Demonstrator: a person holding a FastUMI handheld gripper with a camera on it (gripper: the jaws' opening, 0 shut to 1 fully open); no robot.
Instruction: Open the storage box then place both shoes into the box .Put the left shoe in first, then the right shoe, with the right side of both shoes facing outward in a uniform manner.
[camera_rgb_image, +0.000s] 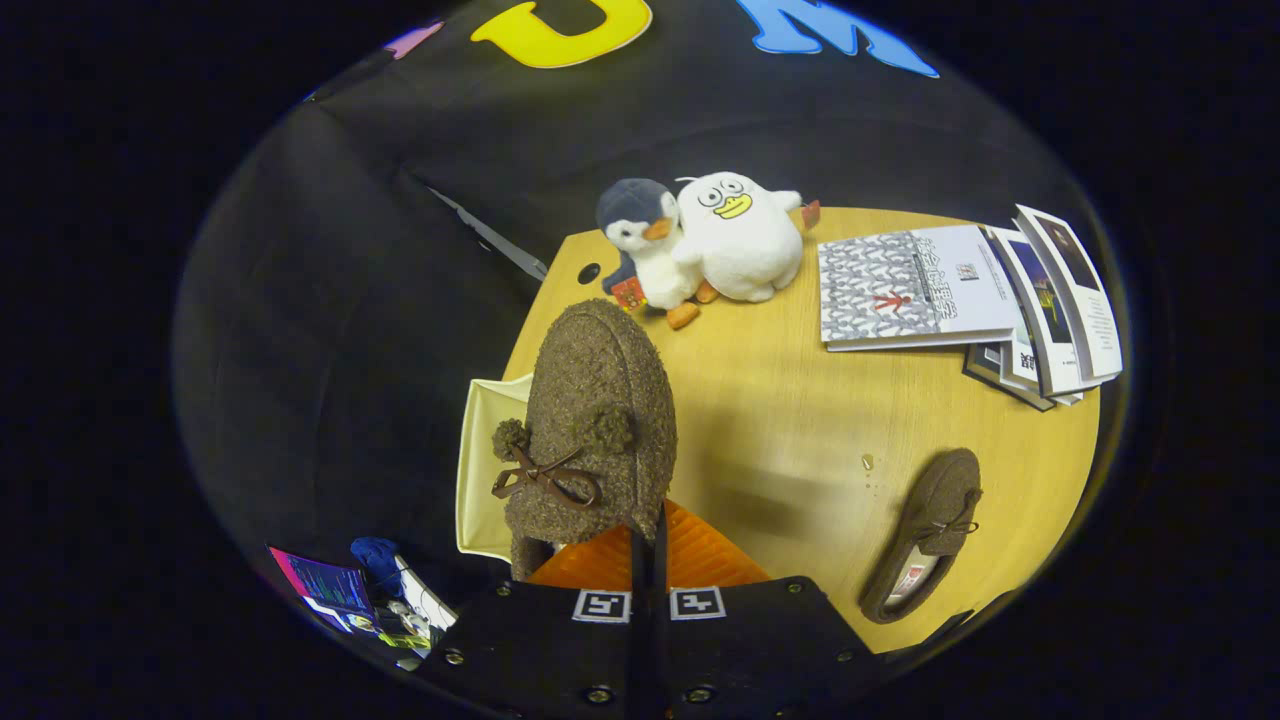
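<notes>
My jaws clench the heel edge of a brown woolly shoe (598, 420) with pompoms and a leather bow, toe up over the cream storage box (482, 470). Its mate (925, 535) lies on the table (800, 420).

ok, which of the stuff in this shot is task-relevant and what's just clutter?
Job:
- brown shoe, clamped at its heel in the hand-held gripper
- second brown shoe, lying on the table
- cream storage box, beyond the held shoe

Lying about:
- penguin plush
- white duck plush
- booklets
</notes>
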